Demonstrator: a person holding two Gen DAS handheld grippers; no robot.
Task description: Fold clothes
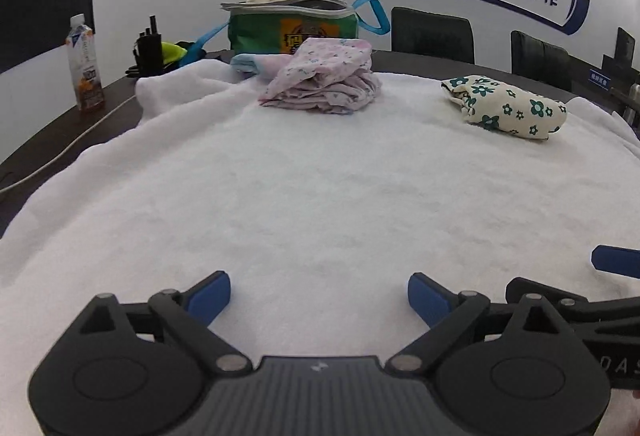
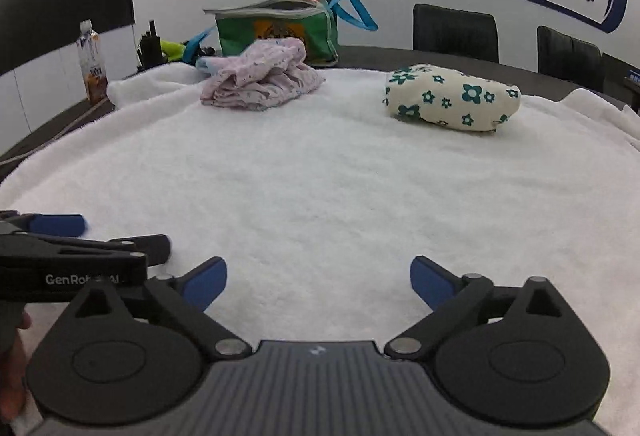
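Risk: the crumpled pink floral cotton garment (image 1: 320, 76) sits as a loose multi-layer heap at the far side of the white fluffy towel-covered surface (image 1: 320, 196). A pinch into the heap would likely catch several layers at once, or snag the towel pile beneath, so the piece would lift bunched rather than spread.

Risk: the cream cloth bundle with green flowers (image 2: 452, 98) lies far right, well apart from the pink heap and looking already folded. A careless reach across could nudge it open.

Risk: both tools hover side by side, close enough to knock together.

Left gripper (image 1: 319, 298): jaws spread wide, released, nothing between the blue pads, only bare towel ahead.

Right gripper (image 2: 319, 282): likewise wide open and empty, touching no cloth.

Both garments are far ahead of either gripper.
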